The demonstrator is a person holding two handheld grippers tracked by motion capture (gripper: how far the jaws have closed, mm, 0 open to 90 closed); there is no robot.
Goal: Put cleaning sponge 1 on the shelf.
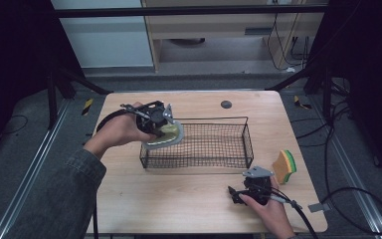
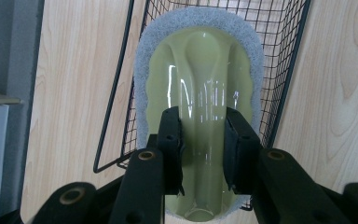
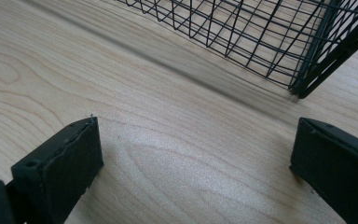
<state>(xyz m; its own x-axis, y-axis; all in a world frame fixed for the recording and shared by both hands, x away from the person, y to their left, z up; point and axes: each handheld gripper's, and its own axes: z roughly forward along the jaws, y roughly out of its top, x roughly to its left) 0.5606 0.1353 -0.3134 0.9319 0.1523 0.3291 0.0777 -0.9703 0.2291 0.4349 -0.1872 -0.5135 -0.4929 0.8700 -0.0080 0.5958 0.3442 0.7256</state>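
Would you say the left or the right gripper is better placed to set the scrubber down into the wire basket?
Left. The left gripper is shut on the scrubber, held over the left end of the wire basket. The right gripper is open, low over the table, in front of the basket.

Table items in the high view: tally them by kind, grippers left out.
Scrubber with a pale green handle and grey pad, held over the basket's left end: 1
Wire basket: 1
Sponge, yellow and green, right of the basket: 1
Total: 3
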